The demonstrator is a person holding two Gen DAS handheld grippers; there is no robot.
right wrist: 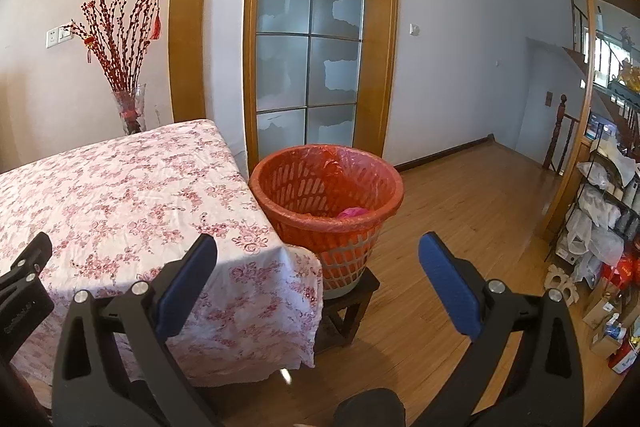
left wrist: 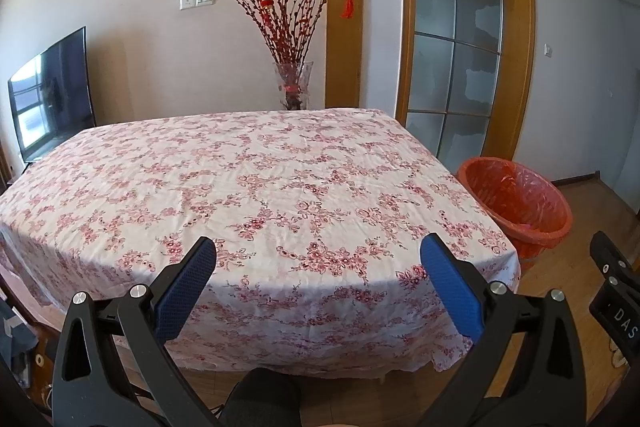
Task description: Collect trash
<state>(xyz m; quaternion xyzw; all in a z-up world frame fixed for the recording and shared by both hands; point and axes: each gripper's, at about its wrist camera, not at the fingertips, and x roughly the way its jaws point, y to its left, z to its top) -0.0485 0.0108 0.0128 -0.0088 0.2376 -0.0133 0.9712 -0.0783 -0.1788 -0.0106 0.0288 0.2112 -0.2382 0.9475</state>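
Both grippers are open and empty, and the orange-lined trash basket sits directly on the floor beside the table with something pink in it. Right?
Not quite. The right wrist view shows the trash basket standing on a small dark wooden stool, not on the floor. The rest holds: the left gripper and right gripper are open and empty, and something pink lies inside the basket beside the table.

Your target was the waste basket (right wrist: 326, 211): slotted plastic, lined with a translucent red-orange bag folded over the rim. It stood upright on a small dark wooden stool (right wrist: 348, 307), just beside the corner of the table with the floral cloth (right wrist: 120, 211). You had a crumpled pink item (right wrist: 353, 213) lying at the bottom inside the liner. From the left wrist, the basket's rim (left wrist: 516, 203) showed past the table's right edge.
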